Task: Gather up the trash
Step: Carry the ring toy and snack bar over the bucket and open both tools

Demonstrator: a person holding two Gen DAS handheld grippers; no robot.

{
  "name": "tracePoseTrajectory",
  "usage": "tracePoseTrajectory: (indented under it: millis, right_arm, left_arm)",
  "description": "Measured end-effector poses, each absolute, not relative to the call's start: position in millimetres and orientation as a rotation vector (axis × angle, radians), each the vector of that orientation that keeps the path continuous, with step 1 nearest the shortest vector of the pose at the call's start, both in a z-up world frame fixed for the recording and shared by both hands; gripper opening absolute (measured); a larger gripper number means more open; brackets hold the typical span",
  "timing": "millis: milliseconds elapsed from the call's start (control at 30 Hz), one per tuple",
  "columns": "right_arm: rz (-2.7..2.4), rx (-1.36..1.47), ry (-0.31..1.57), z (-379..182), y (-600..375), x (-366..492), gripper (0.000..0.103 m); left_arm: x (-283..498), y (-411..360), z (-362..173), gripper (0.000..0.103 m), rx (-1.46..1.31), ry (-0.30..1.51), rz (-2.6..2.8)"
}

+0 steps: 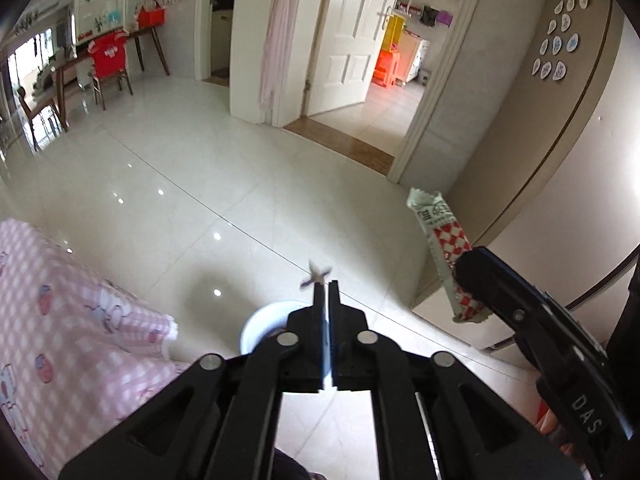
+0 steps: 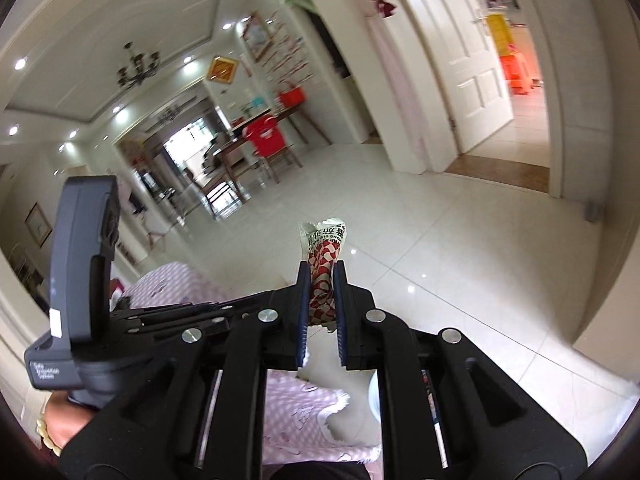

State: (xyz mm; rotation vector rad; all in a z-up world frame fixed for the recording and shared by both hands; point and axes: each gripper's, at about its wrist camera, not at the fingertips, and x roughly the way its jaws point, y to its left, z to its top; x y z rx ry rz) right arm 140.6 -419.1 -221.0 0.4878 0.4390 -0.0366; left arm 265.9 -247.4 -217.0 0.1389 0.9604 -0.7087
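You are looking down at a glossy pale tiled floor (image 1: pixel 208 184) that mirrors the ceiling lights as small bright spots. A white round bin (image 1: pixel 260 322) stands on it, right beside the edge of a desk draped in a pink checked cloth (image 1: pixel 72 320) with cartoon prints; the cloth's frayed edge hangs close to the bin's rim. Nothing can be made out lying on the cloth. Farther off, a wooden chair (image 1: pixel 110 68) with a red shirt over its back stands on the same floor beside a long dark wooden table (image 1: pixel 66 66).
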Motion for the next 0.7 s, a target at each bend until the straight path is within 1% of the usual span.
tracePoseTrajectory:
  millis: [33, 67, 100, 367, 700]
  right_arm:
    - [-0.048, 0.492, 0.431, -222.0, -421.2, 136.1, 0.011]
    - [-0.06, 0.498, 0.427, -223.2, -425.6, 134.4, 0.011]
    - [-0.067, 0.504, 0.426, -224.8, -429.1, 133.3, 0.011]
    - [-0.06, 0.509, 0.456, -234.0, -434.9, 134.7, 0.012]
    - [-0.039, 0.5, 0.465, -234.1, -428.5, 137.5, 0.012]
  left_arm:
    - [267.4, -251.3, -218.6, 0.041, 0.136, 0.975, -0.706]
    - [267.5, -252.8, -220.9, 0.062, 0.134, 0.979, -0.693]
    - [266.5, -253.9, -221.7, 0.063, 0.13, 0.964, -0.681]
    - [259.4, -257.6, -225.8, 0.064, 0.163, 0.959, -0.659]
    - [262.7, -230.8, -211.6, 0.065, 0.153, 0.934, -0.608]
